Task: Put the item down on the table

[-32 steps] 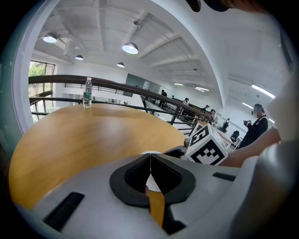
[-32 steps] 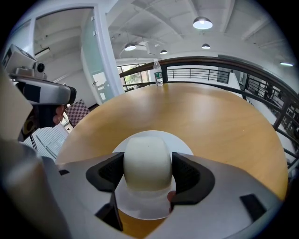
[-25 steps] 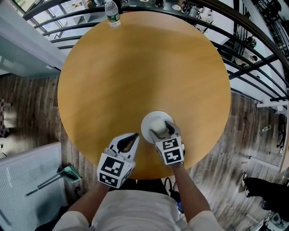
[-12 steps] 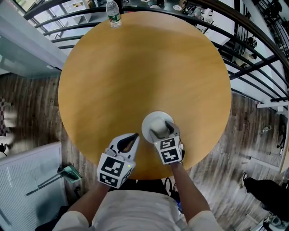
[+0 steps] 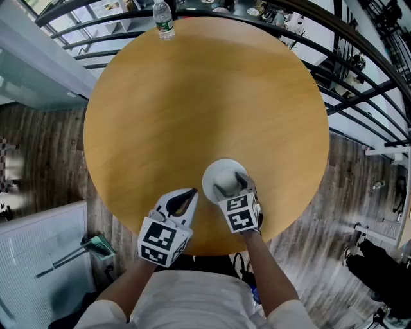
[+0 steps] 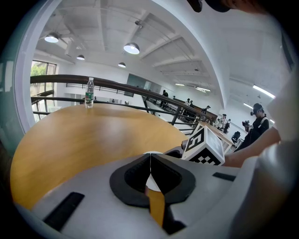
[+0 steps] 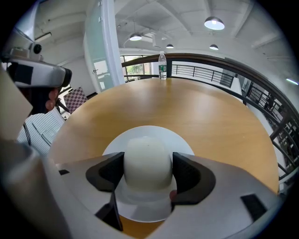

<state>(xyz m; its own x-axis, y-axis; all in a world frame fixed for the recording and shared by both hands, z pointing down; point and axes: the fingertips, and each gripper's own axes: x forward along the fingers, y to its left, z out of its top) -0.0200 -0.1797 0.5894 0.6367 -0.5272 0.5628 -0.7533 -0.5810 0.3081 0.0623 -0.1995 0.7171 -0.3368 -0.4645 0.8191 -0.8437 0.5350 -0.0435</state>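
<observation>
One white rounded item stands on one white plate, near my edge of the round wooden worktop. My right tool has its jaws pressed on both sides of the item. My left tool is completely closed and holds nothing. One water bottle stands at the far edge; I cannot read its label. Around are a dark railing and a wooden floor.

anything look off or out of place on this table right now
Nothing stands out. The white domed item is held level by the right hand-held gripper close to the near edge of the table, with no spill or damage showing. The water bottle stands upright by the far edge. The left hand-held gripper is shut and empty.
</observation>
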